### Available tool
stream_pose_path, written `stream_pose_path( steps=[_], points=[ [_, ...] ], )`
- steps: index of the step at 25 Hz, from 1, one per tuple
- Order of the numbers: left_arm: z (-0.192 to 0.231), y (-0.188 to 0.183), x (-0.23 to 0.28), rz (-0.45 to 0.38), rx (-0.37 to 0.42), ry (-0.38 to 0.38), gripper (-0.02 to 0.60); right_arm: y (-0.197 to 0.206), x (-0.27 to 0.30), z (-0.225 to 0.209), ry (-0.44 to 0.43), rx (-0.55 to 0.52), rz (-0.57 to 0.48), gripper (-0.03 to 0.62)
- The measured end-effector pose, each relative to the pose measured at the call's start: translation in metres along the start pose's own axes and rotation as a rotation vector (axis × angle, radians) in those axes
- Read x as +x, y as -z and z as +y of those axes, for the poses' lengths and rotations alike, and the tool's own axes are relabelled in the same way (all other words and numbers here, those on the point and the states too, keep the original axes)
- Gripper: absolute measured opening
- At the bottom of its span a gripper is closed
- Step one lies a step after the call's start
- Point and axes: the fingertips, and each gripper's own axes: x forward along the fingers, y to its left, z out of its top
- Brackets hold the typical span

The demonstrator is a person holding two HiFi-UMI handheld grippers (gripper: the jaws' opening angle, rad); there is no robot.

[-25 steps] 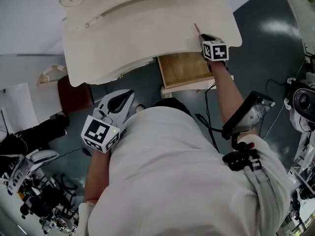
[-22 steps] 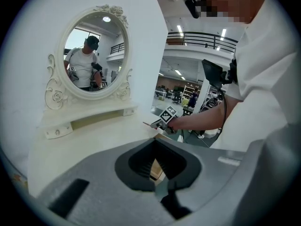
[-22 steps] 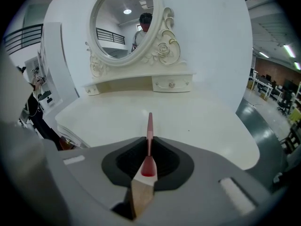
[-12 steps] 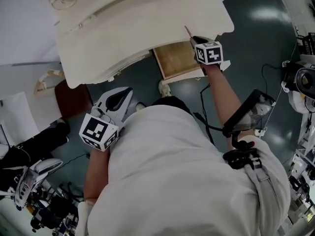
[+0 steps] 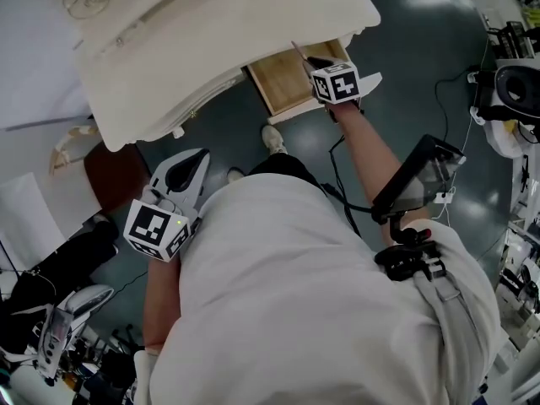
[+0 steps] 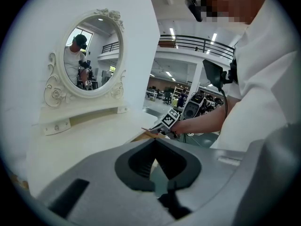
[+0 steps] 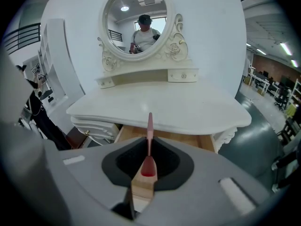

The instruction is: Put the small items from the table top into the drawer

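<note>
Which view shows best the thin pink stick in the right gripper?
The right gripper view: the pink stick stands clear between the shut jaws. The head view shows only its tip past the marker cube; the left gripper view, a tiny sliver.

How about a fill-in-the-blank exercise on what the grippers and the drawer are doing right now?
1. The right gripper is shut on a thin ___ stick.
2. The drawer under the table top is ___.
3. The left gripper holds ___.

Missing words: pink; open; nothing
</note>
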Motion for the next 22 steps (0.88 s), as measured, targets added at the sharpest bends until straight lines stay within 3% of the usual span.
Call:
stream_pose_path(
  steps=[11, 22],
  points=[
    [0.004, 0.012, -0.02, 0.01, -0.027, -0.022, 0.002, 0.04, 0.017, 0.019, -0.005, -0.015, 0.102, 0.046],
    [0.005, 0.002, -0.015, 0.004, -0.071, -0.108, 0.002, 0.04, 0.05, 0.004, -0.03, -0.087, 0.209, 0.046]
  ],
)
